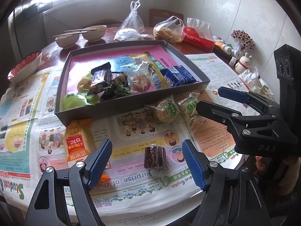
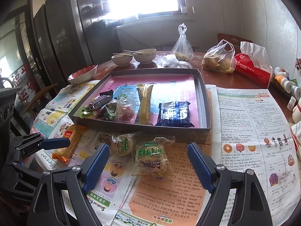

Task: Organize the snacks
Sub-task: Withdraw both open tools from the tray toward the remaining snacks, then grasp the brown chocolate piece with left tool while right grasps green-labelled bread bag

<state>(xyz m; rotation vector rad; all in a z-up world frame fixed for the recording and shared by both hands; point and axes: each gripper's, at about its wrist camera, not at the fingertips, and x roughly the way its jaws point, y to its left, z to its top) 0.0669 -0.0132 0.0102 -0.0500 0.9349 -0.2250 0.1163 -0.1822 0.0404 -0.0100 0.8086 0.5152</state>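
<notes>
A grey box (image 1: 116,111) with a pink floor holds several wrapped snacks. In front of it on the newspaper lie an orange packet (image 1: 79,141), a round green-label cake (image 1: 166,111), a square green-label packet (image 1: 190,109) and a brown wrapped snack (image 1: 154,157). My left gripper (image 1: 147,163) is open, with the brown snack between its pads and a gap on each side. My right gripper (image 2: 148,166) is open around the square packet (image 2: 150,158), its pads not touching it. The round cake (image 2: 123,145) and the orange packet (image 2: 69,145) lie left of it.
Two bowls with chopsticks (image 1: 82,34), plastic bags (image 1: 169,29), a red tissue pack (image 1: 199,37), small bottles and a rabbit figure (image 1: 243,64) stand behind and to the right of the box. A red-patterned bowl (image 1: 24,66) sits at the left. Newspaper (image 2: 254,131) covers the table.
</notes>
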